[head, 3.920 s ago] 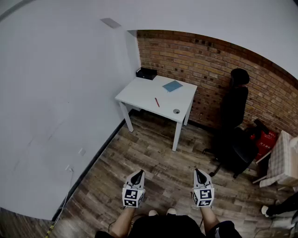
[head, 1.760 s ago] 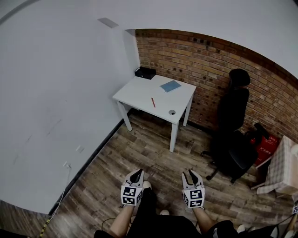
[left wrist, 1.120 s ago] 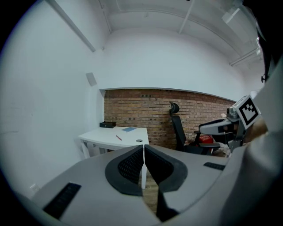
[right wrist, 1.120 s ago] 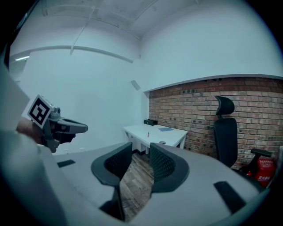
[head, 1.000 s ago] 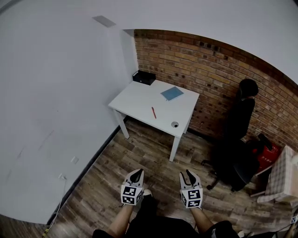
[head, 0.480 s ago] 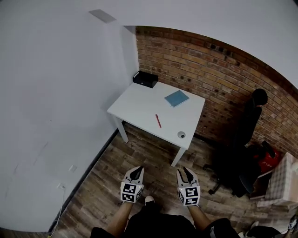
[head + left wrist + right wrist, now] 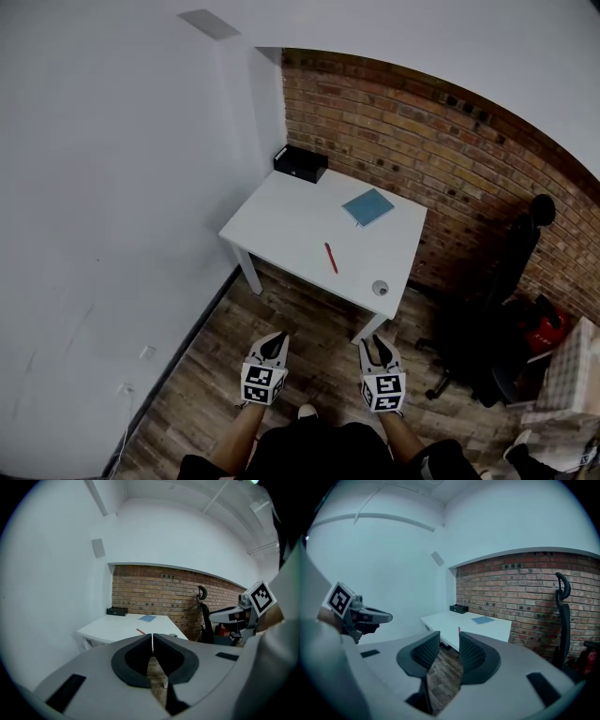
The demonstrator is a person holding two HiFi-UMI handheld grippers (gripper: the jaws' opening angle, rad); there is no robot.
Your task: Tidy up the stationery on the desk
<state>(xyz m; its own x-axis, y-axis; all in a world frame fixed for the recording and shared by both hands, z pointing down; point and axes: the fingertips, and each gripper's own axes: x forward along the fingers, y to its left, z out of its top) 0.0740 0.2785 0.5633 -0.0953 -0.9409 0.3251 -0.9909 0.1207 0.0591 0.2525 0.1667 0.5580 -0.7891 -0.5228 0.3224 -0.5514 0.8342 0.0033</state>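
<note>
Red pen point(image 7: 330, 258) is the thing to watch imo. It lies on the white counter point(image 7: 281, 220), well ahead of both tongs and roughly on the line between them. Its long axis runs mostly away from the person, with a slight tilt.

Right tongs point(image 7: 378, 349) look a touch nearer, jaws apart with nothing in them. Left tongs point(image 7: 273, 345) are closed tip to tip, empty too. Both hang over the floor, short of the counter's near edge.

Blue notebook point(image 7: 368, 207) sits further back toward the brick wall. Black box point(image 7: 300, 163) is in the far left corner. Small round thing point(image 7: 380, 288) by the near right corner, can't tell what it is.

My guess: the right one takes the pen, closing across its axis.
</note>
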